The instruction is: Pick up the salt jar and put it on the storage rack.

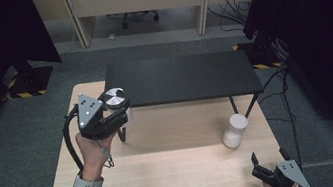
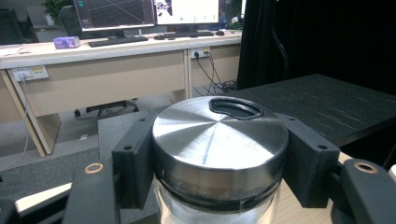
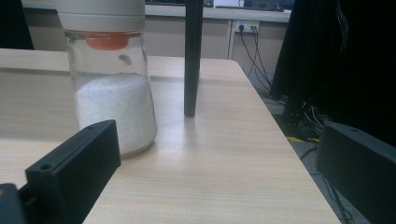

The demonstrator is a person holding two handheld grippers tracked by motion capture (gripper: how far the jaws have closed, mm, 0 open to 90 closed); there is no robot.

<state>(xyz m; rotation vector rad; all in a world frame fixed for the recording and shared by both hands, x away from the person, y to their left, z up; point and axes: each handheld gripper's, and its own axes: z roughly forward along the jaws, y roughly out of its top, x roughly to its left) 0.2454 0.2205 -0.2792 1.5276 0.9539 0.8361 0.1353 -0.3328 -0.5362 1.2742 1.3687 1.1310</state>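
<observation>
While clamped in the left gripper (image 2: 219, 163), steel-lidded glass jar (image 2: 219, 140).

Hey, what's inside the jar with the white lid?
The jar is partly filled with white granules. An orange part sits under the lid; the lid hides anything higher.

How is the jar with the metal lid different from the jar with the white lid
The metal-lidded jar is clamped between the left gripper's jaws and held up off the table; the white-lidded jar stands free on the wooden table, the open right gripper short of it. The white-lidded one holds white granules; the other's contents are hidden. Both have clear glass bodies.
</observation>
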